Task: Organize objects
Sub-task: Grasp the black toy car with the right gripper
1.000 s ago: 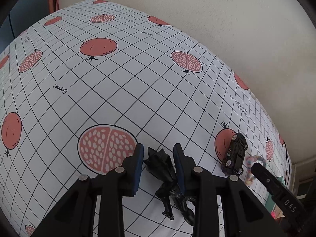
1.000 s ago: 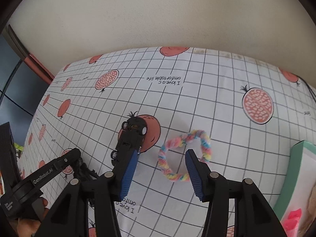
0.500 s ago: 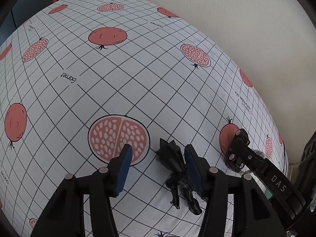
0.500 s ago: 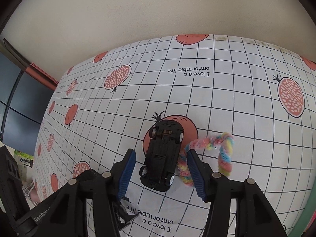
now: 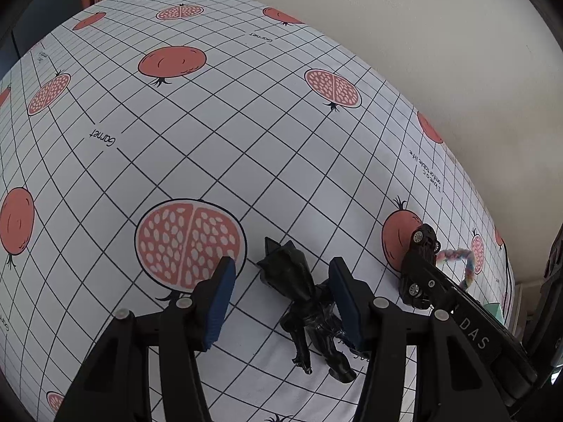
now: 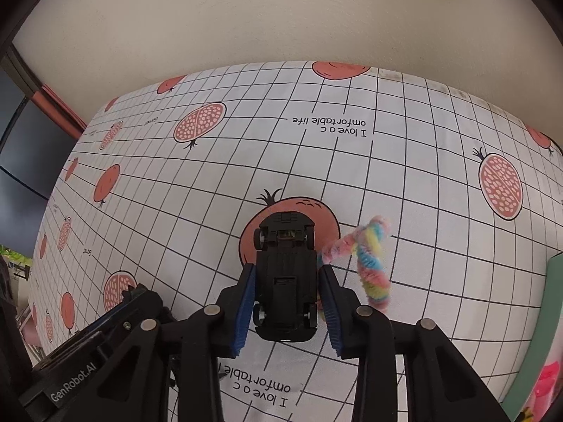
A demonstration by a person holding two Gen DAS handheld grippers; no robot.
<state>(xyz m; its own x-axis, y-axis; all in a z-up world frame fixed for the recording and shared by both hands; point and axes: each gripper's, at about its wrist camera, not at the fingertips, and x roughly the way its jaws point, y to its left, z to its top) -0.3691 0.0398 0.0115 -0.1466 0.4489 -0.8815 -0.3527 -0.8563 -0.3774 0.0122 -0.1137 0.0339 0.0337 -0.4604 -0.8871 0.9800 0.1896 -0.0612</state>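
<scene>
A black horned figure (image 5: 295,281) lies on its side on the tablecloth. My left gripper (image 5: 281,265) stands open around the figure, whose body is nearer the right finger. My right gripper (image 6: 286,270) is shut on a black toy car (image 6: 285,295) that shows its underside, its nose over a printed pomegranate. A pastel rainbow fuzzy loop (image 6: 373,263) lies just right of the right finger, touching it. In the left wrist view the car (image 5: 424,242) and the loop (image 5: 468,263) show at the far right, with the right gripper (image 5: 422,274) on the car.
A white grid tablecloth (image 5: 211,123) with pomegranate prints covers the table, which meets a cream wall at the back. A green container edge (image 6: 552,299) with something pink (image 6: 549,376) sits at the right. The left gripper's finger (image 6: 130,299) shows at lower left.
My left gripper has widened and now stands apart from the black figure. My right gripper moved left from the fuzzy loop to the car and shut on it.
</scene>
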